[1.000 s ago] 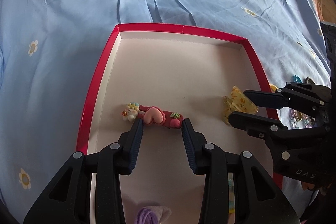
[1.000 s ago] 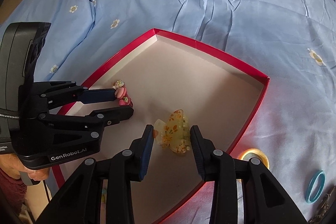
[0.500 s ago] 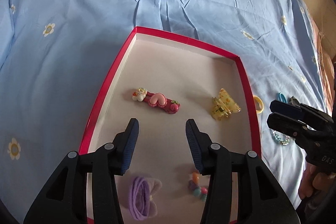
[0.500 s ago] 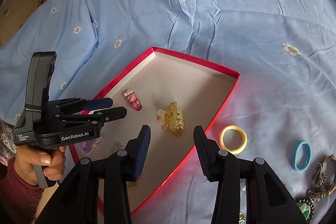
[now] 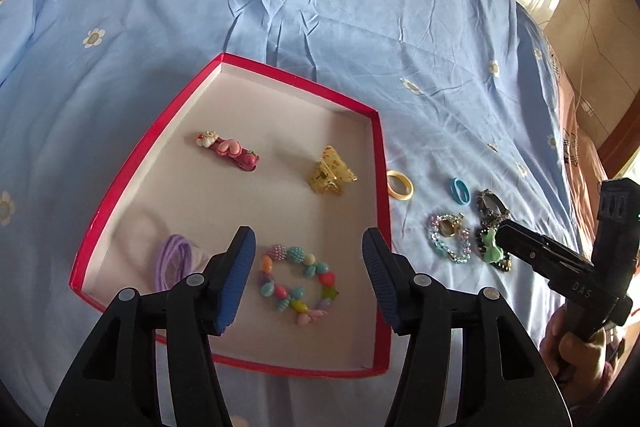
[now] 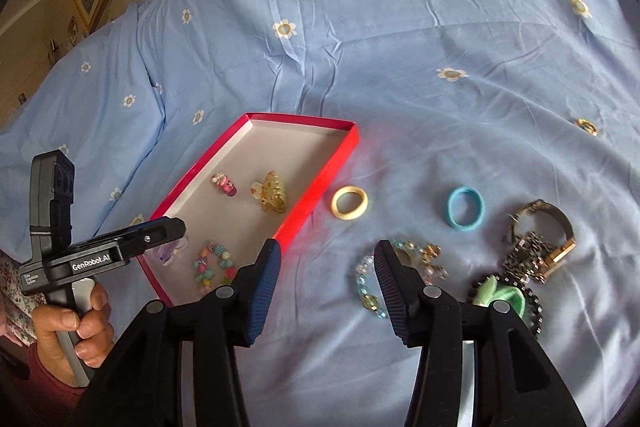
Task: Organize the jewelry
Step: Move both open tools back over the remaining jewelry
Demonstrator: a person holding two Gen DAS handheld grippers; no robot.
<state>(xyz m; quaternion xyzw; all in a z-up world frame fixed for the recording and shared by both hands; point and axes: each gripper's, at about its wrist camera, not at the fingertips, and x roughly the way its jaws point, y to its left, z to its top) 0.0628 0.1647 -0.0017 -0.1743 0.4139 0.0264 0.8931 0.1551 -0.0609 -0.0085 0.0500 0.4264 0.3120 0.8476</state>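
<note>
Both grippers, left gripper (image 5: 306, 277) and right gripper (image 6: 326, 289), just opening, empty.
I see bare bedsheet (image 6: 400, 47) beyond the red tray (image 5: 382, 187) rim.

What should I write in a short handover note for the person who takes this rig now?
Left gripper: jaws have just been opening, nothing between them.
Right gripper: the same, above the sheet.
Done, in the red box: pink hair clip, yellow claw clip, purple hair tie, bead bracelet.
Left on the blue sheet: yellow hair tie, blue hair tie, crystal bracelet, watch, green bow.
</note>
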